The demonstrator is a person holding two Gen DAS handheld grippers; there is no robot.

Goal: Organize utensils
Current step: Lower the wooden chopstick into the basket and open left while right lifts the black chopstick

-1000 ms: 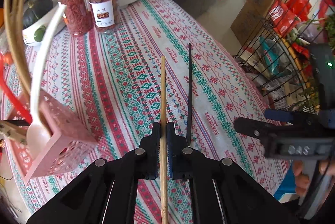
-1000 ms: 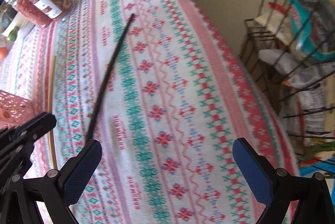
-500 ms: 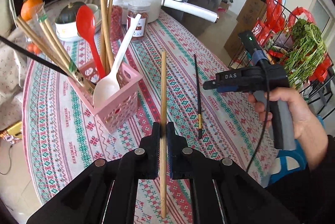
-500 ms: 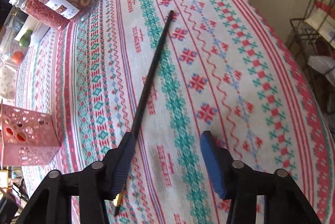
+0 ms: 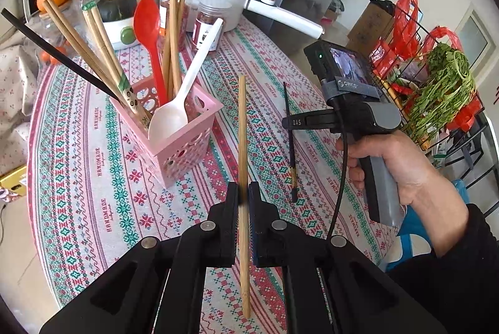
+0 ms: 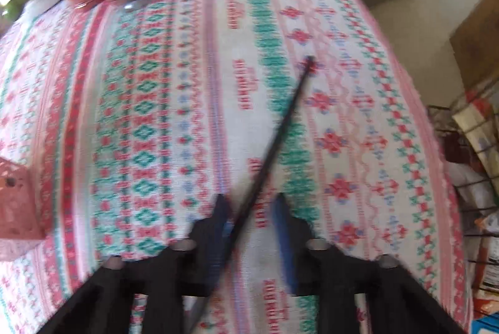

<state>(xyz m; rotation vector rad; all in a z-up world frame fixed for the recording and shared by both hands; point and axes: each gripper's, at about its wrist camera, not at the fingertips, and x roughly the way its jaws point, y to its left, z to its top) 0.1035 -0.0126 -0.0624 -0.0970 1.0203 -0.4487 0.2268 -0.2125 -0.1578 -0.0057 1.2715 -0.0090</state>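
Near tablecloth (image 6: 193,90) edge, right gripper (image 6: 251,203) closing, seemingly around black chopstick (image 6: 280,128)

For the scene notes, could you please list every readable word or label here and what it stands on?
"HANDMADE": woven repeatedly into the tablecloth.
"DAS": on the right gripper, along its body.
"ORICO": apparently, on the strap round its camera.
Jar labels: too small to read; blurred in the right wrist view.
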